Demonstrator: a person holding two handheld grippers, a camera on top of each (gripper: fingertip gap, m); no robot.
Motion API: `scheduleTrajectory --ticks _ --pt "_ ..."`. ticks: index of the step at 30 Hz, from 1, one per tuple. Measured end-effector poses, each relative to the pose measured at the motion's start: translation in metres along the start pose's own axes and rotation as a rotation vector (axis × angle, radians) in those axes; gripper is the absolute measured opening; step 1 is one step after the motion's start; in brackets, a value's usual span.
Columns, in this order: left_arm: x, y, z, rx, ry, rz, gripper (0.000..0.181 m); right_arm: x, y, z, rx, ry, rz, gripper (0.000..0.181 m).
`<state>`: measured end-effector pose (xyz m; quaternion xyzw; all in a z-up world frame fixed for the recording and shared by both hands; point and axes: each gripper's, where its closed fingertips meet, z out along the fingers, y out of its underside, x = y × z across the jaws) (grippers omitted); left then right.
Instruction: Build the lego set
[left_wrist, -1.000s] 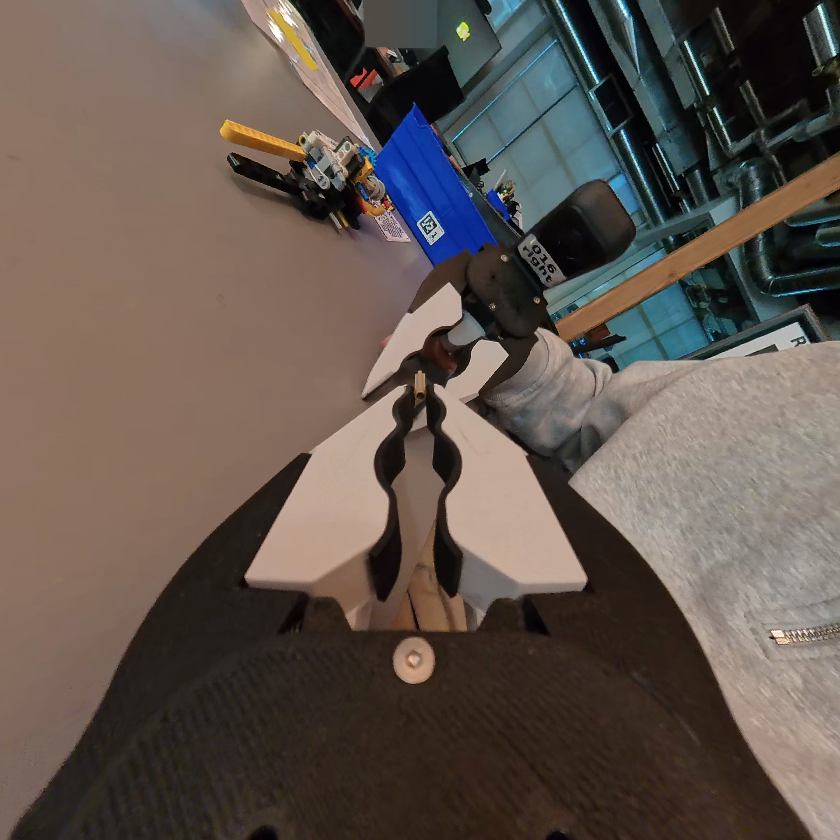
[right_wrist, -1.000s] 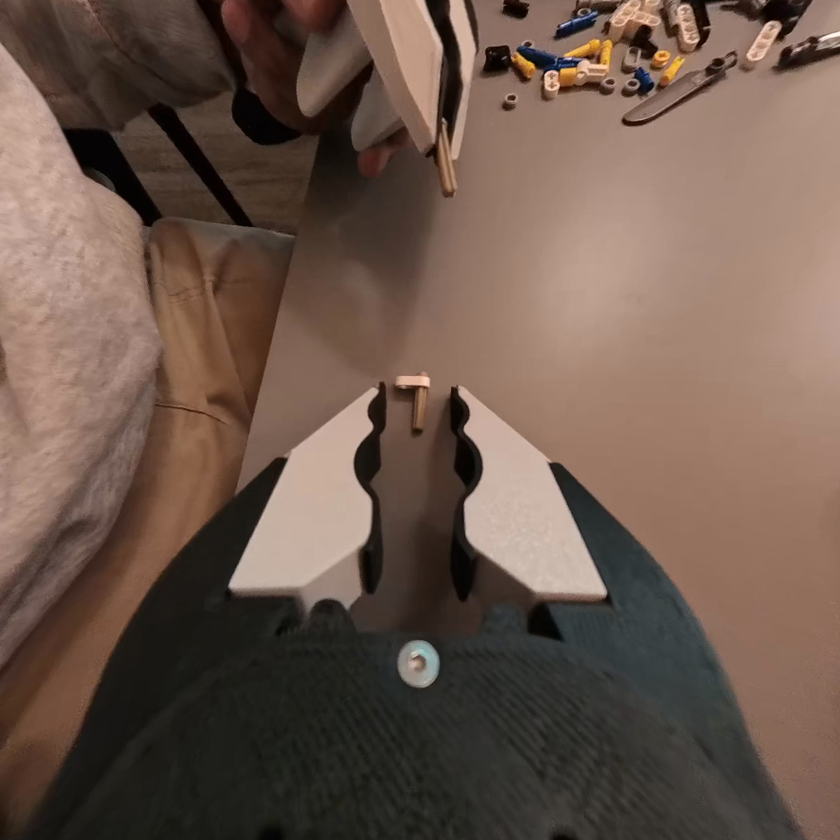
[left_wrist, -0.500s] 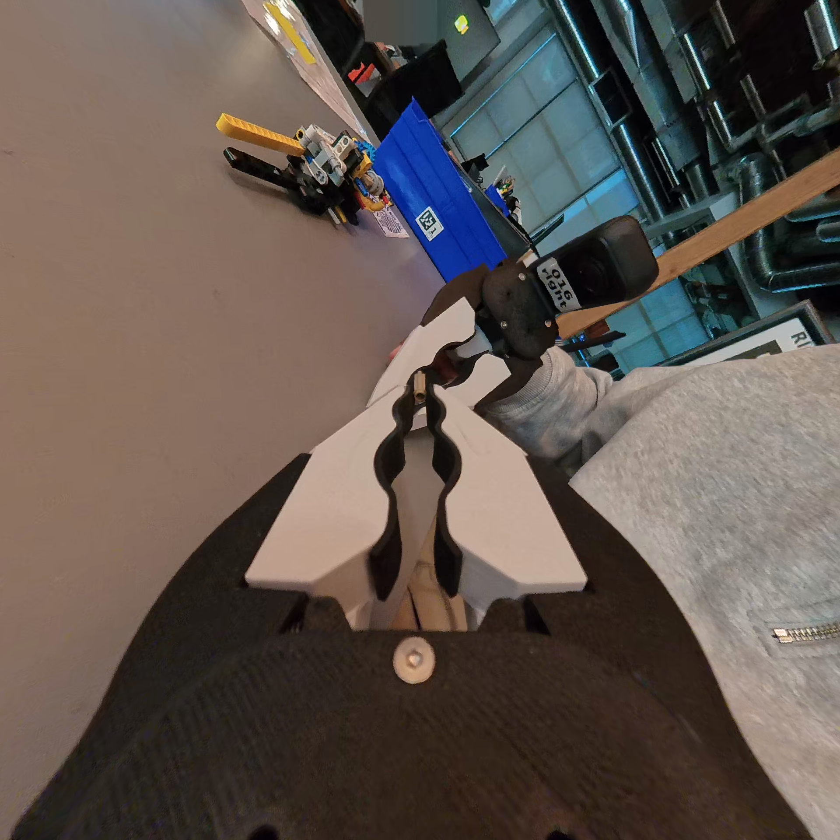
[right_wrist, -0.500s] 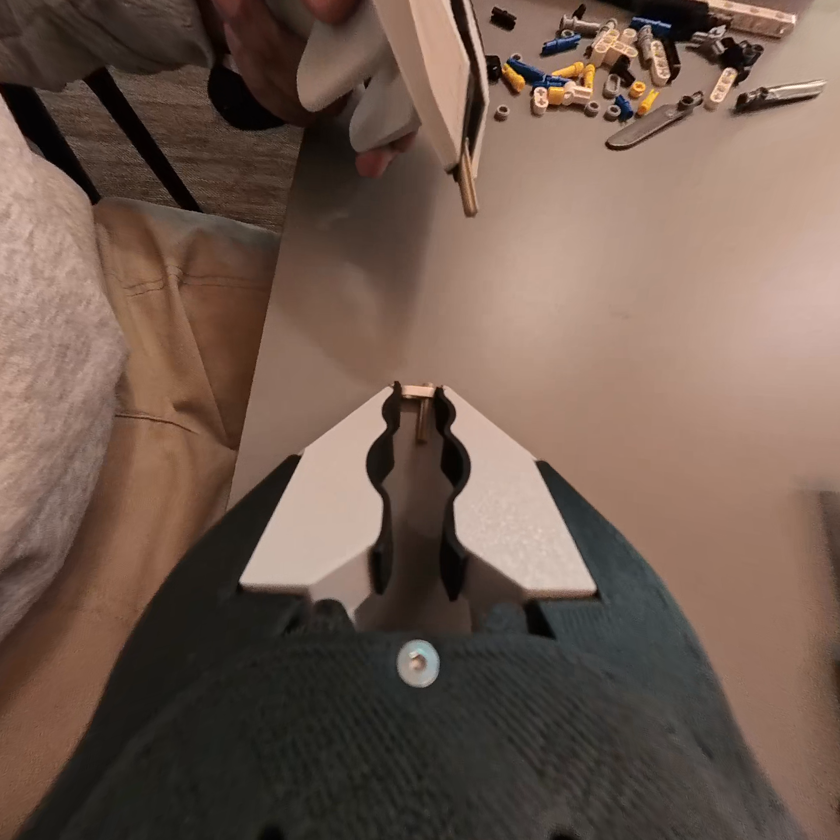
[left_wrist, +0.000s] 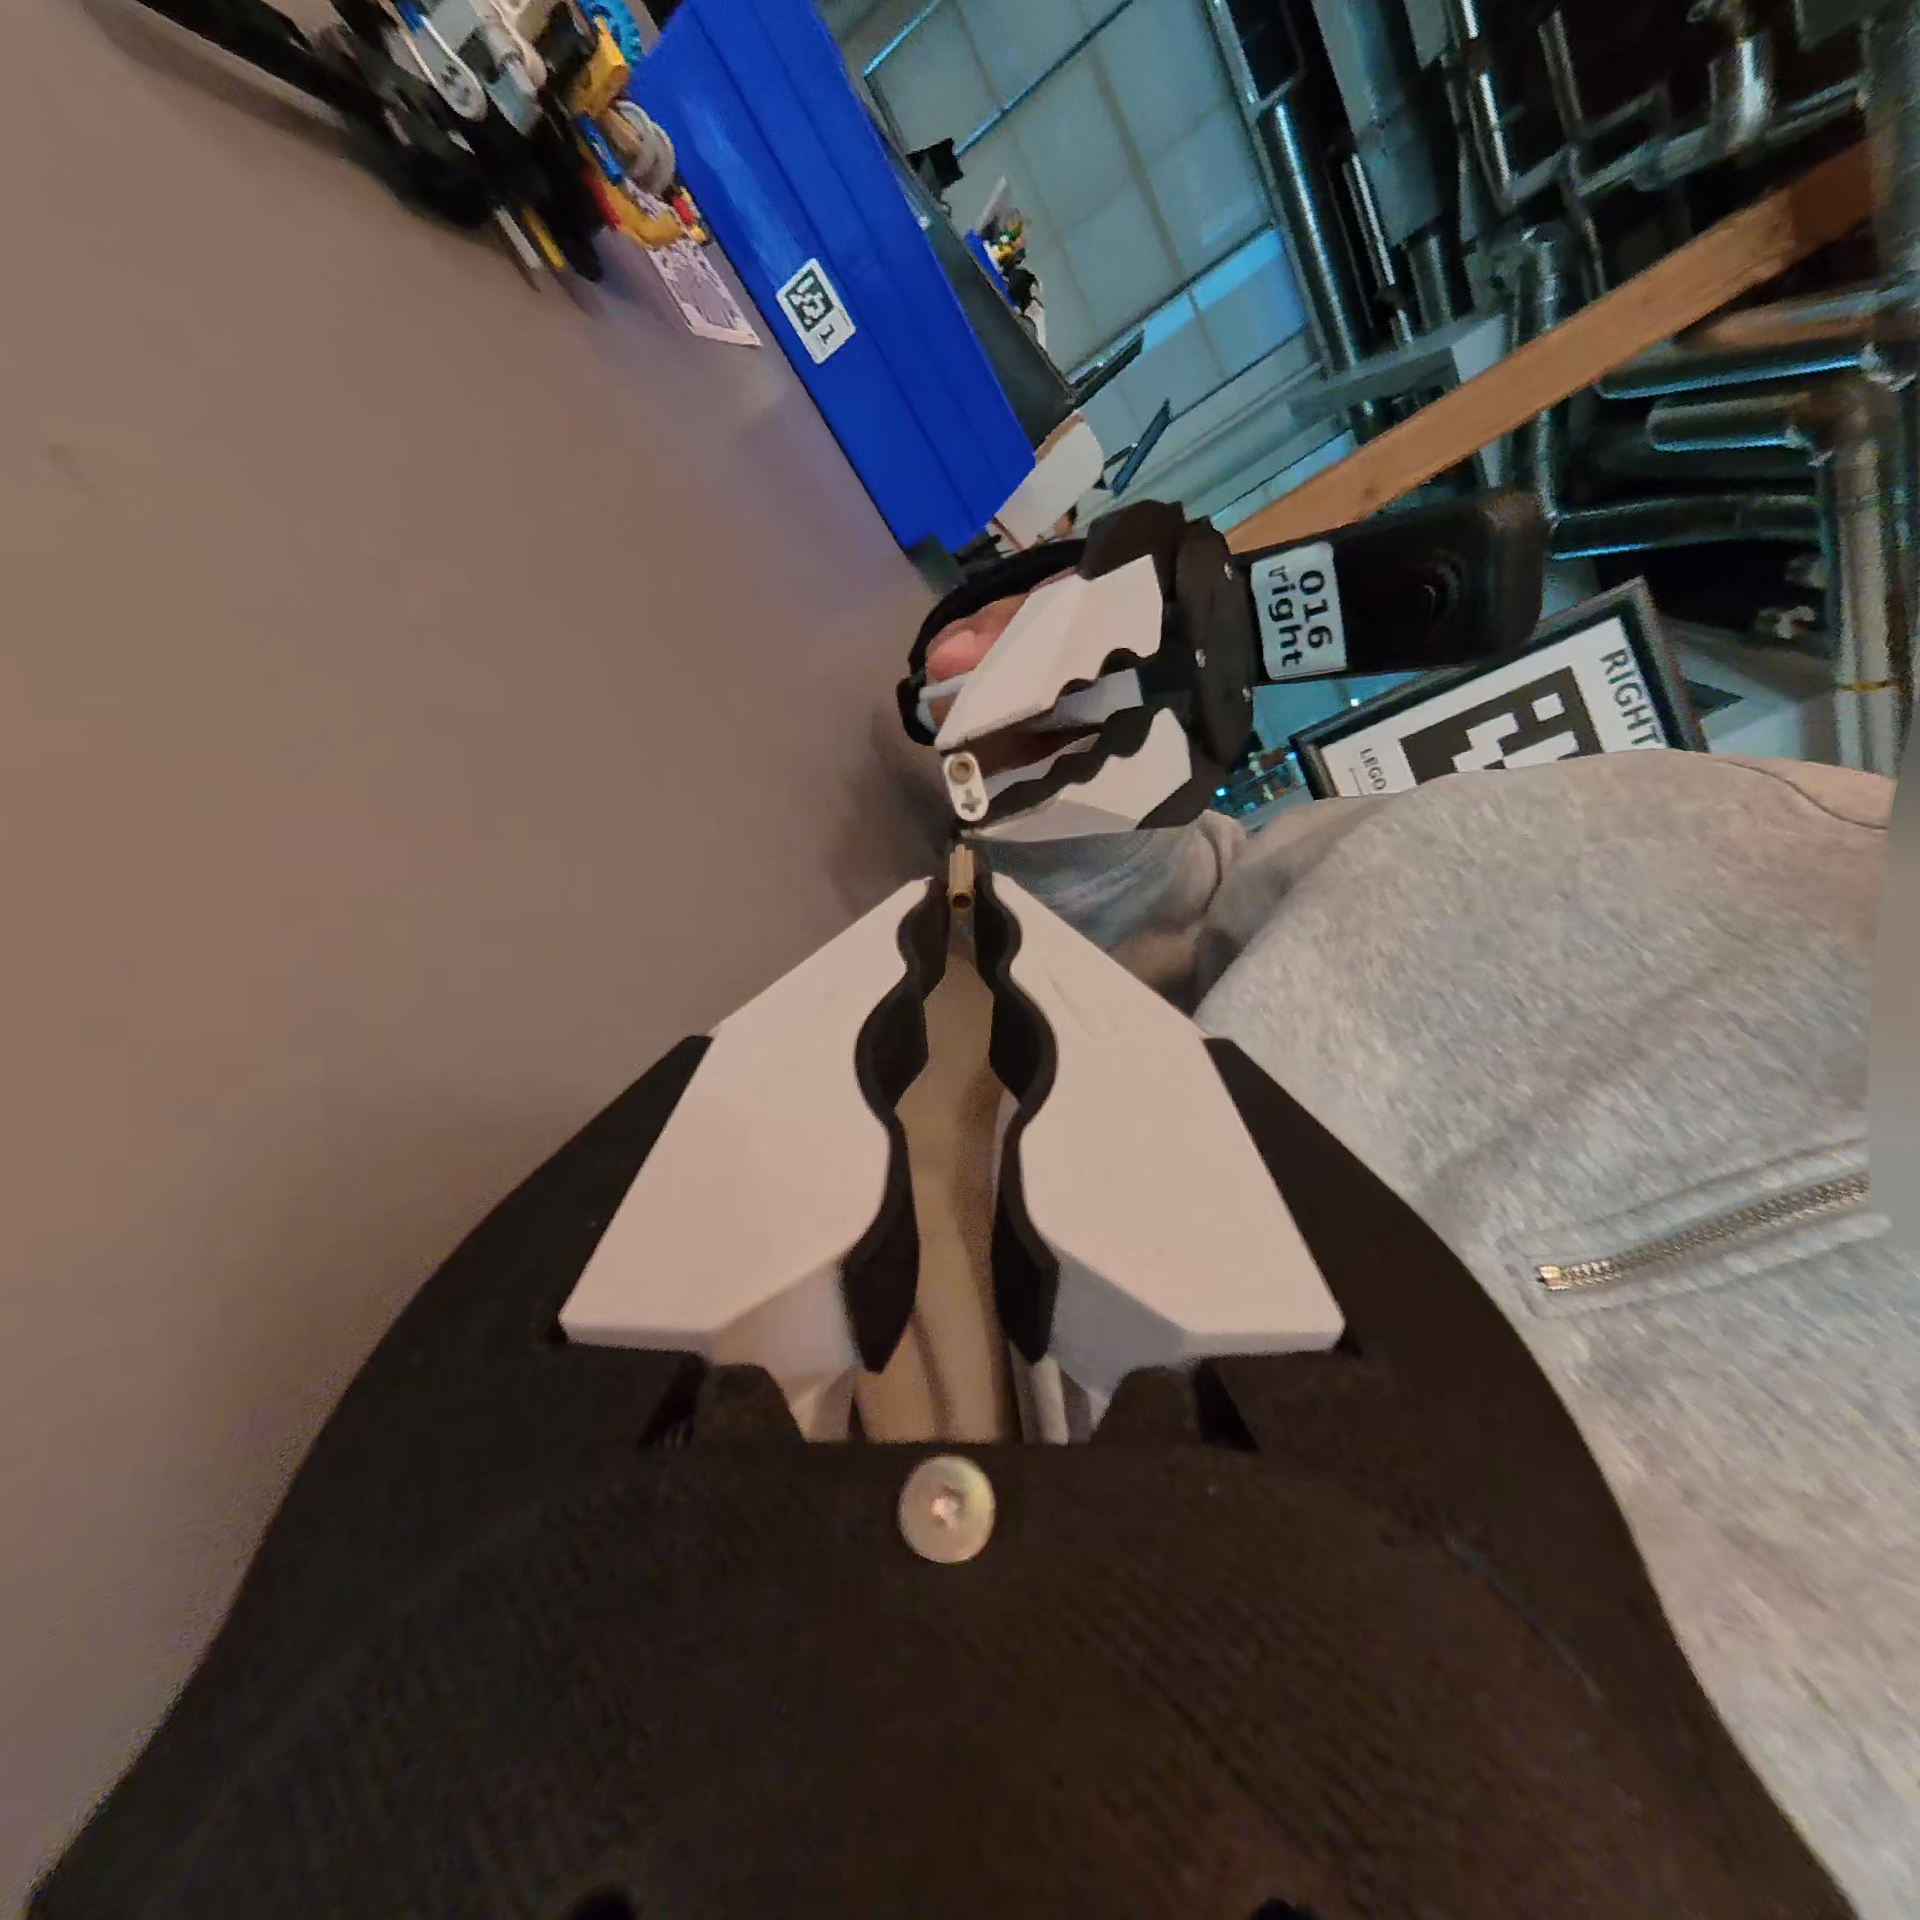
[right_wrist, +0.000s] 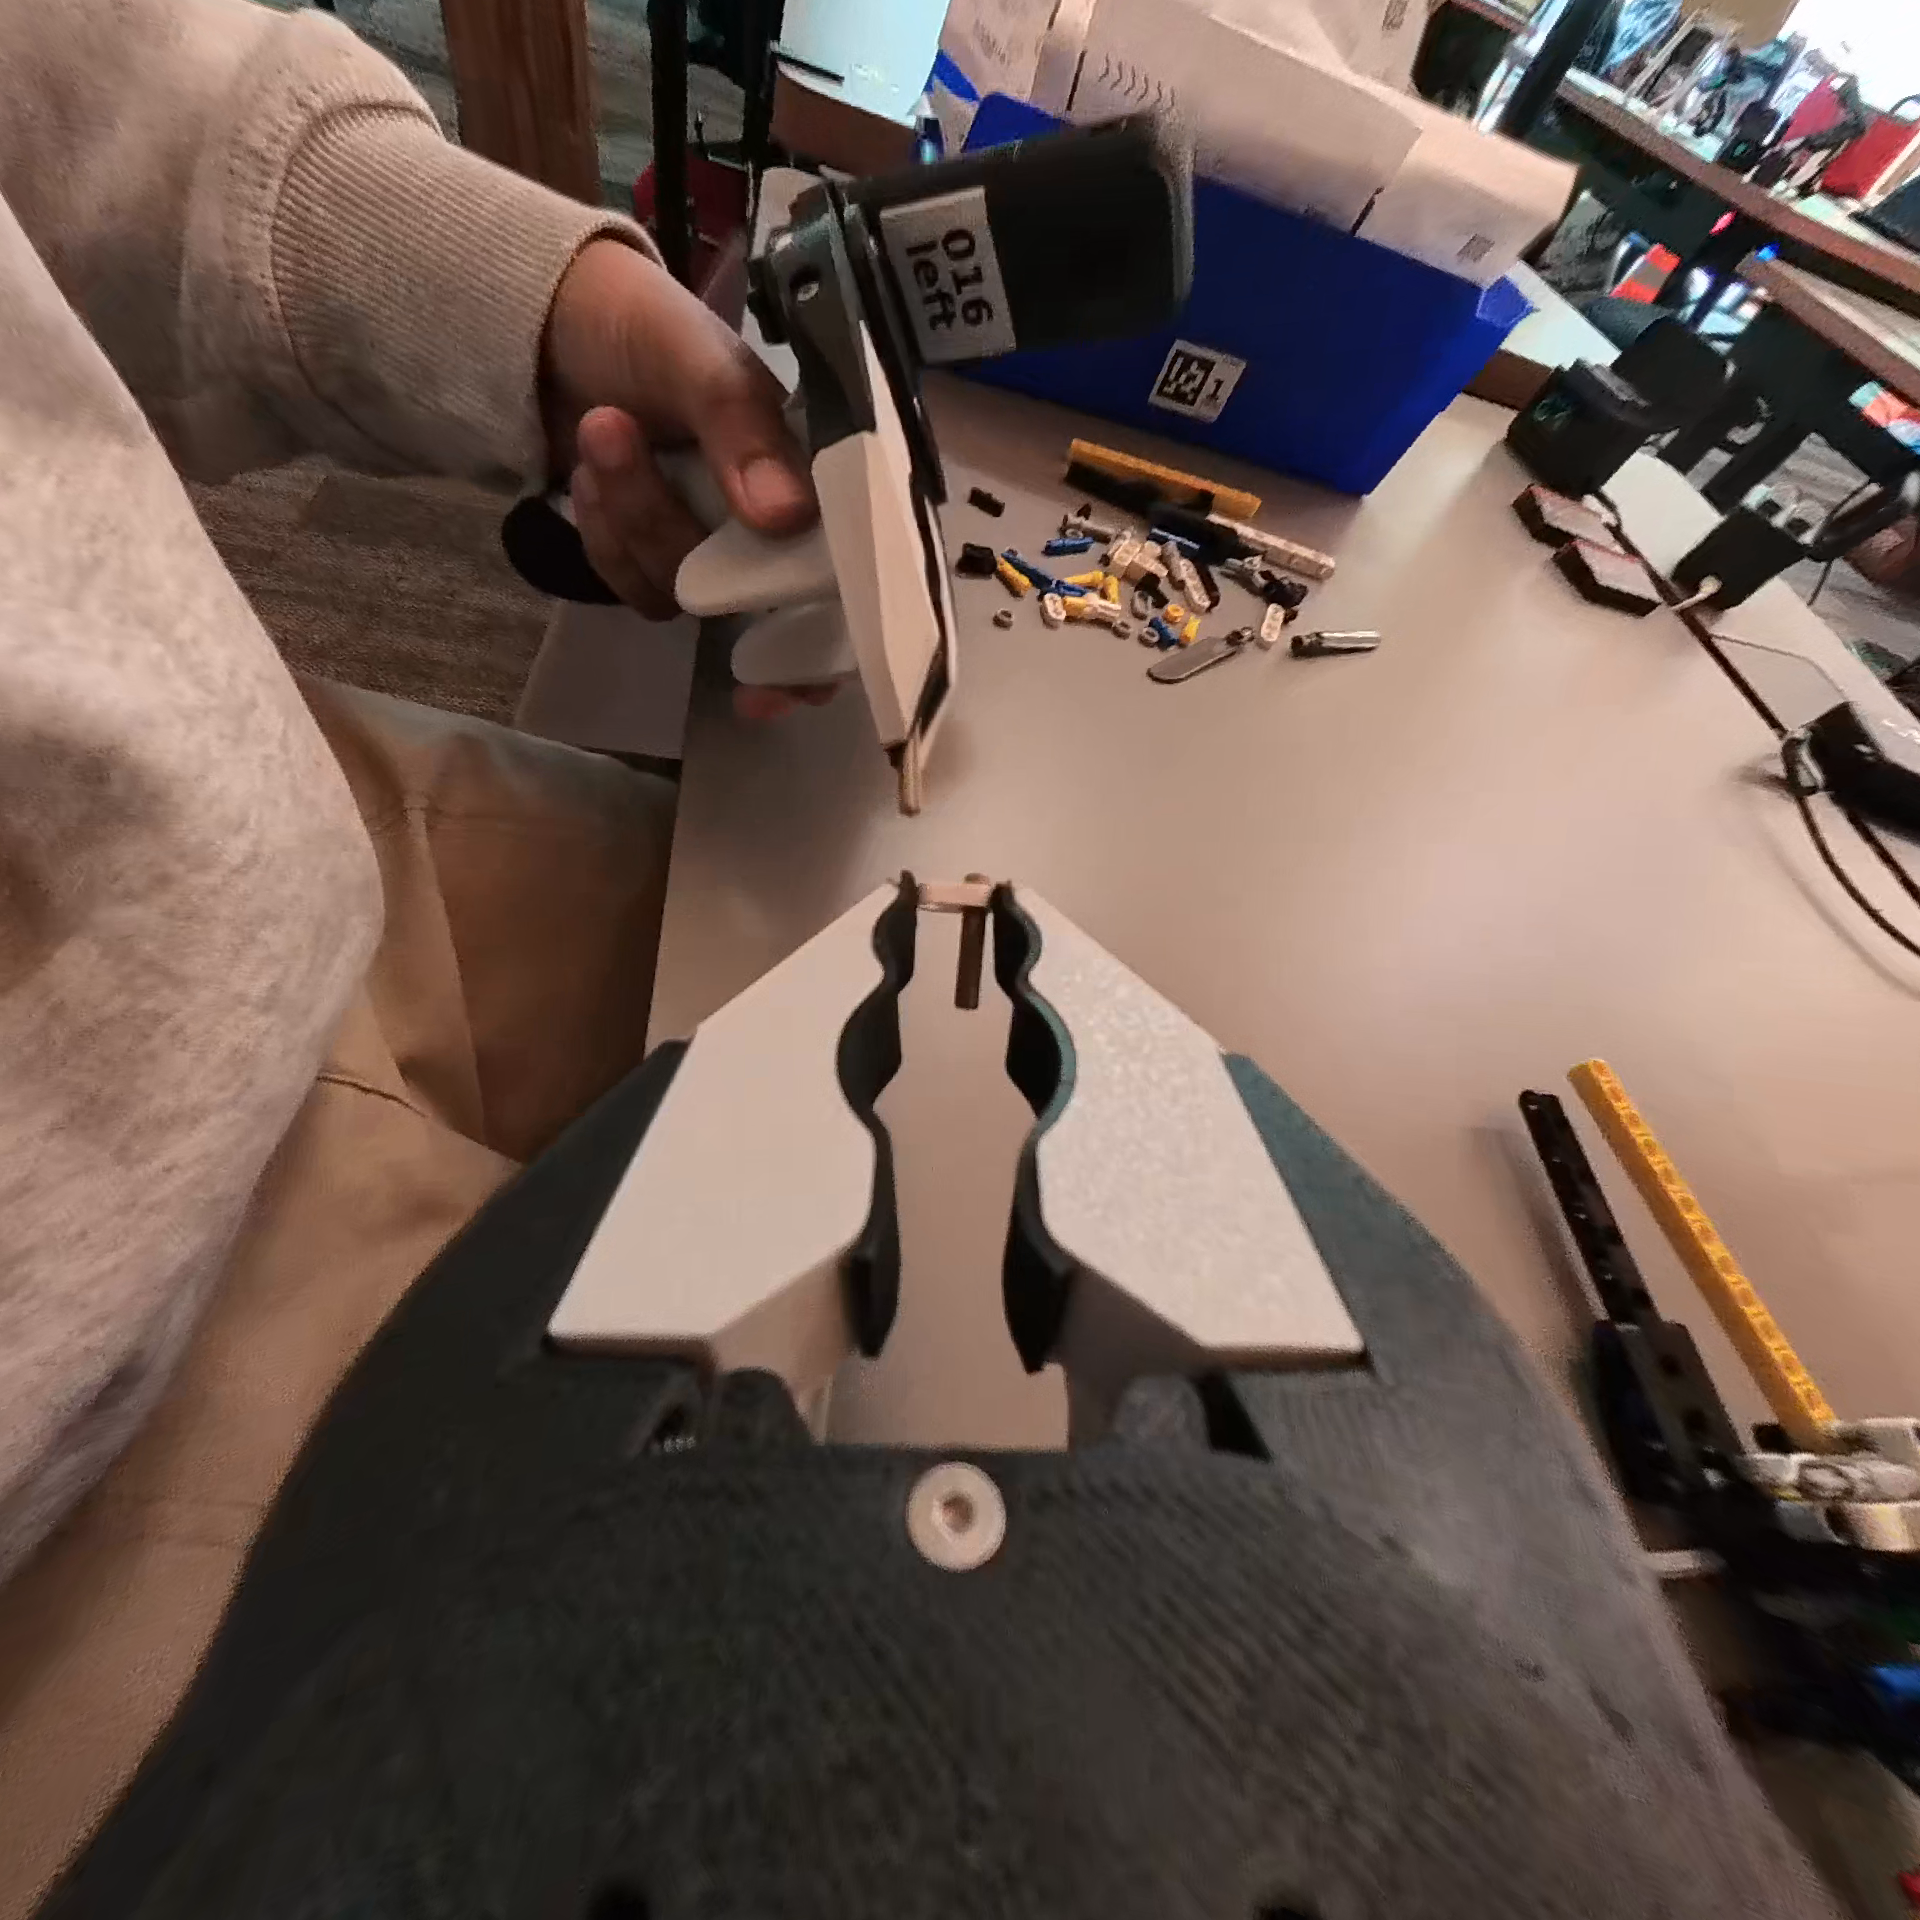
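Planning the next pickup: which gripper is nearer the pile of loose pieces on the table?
Left. The left gripper, shut on a tan pin, hangs just short of the loose pieces. The right gripper, holding a small white piece, sits farther back toward the person.

light: dim, warm indoor | edges: fisheye stretch | blur: periphery smeared | centre: sharp

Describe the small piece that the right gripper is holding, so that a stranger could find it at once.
Start at the grey table and find the right gripper raised above its near edge. Pinched crosswise between its tips is a short white connector with a tan pin pointing back toward the camera. The left gripper nearby holds only a bare tan pin, without a white part.
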<state>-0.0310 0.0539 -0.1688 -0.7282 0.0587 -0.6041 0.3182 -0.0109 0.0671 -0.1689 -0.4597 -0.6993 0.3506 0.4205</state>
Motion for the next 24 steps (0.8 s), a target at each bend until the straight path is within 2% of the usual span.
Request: scheduleTrajectory --ticks 1,12,24 --pt "0.003 0.0 0.001 0.003 0.015 -0.005 0.002 0.002 -0.001 -0.002 0.006 0.0 -0.003 0.014" --pt "-0.002 0.004 0.01 -0.017 -0.032 -0.007 0.002 -0.004 -0.003 0.006 0.042 -0.031 0.004 0.014" --pt "-0.01 0.004 0.008 -0.016 -0.052 -0.04 0.002 -0.005 0.005 0.016 0.013 -0.036 -0.013 0.014"
